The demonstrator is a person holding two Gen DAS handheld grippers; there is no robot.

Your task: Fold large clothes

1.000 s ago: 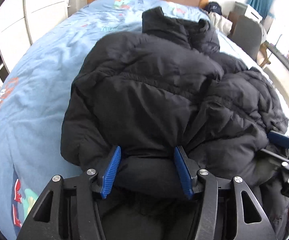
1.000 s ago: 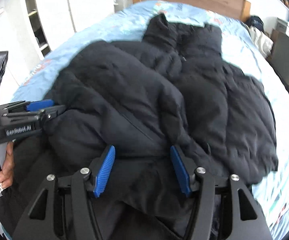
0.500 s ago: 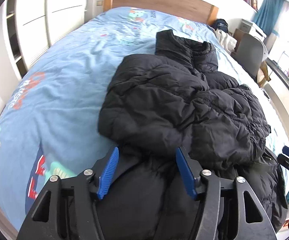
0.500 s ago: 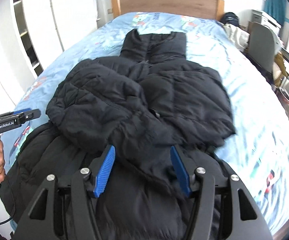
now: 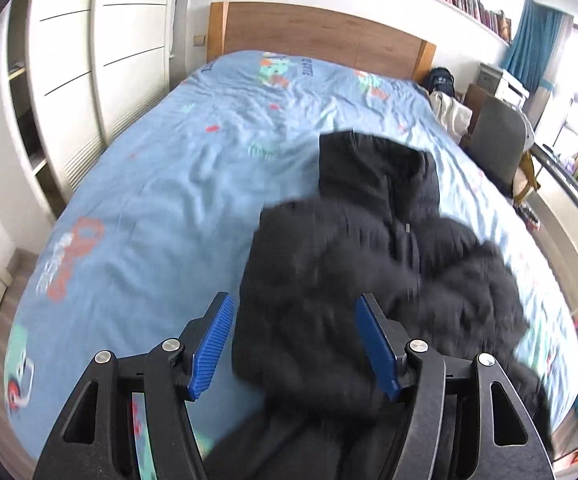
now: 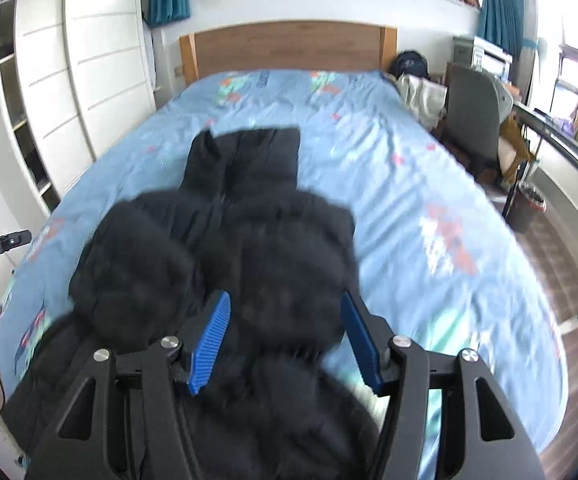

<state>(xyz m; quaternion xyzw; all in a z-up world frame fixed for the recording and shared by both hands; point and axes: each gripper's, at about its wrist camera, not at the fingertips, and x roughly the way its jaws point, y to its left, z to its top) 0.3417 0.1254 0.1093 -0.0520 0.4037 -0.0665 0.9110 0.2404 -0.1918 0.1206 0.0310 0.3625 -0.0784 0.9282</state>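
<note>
Here, black puffer jacket [image 6: 249, 248], sleeves folded inward, blurred, on blue bedsheet [image 6: 429, 208]

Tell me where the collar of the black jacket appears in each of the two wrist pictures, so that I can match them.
Left wrist view: the collar stands right of centre, just above the middle, pointing toward the headboard.
Right wrist view: the collar lies left of centre, above the middle, at the far end of the black jacket.
Shared landmark: the wooden headboard at the top of both pictures.
</note>
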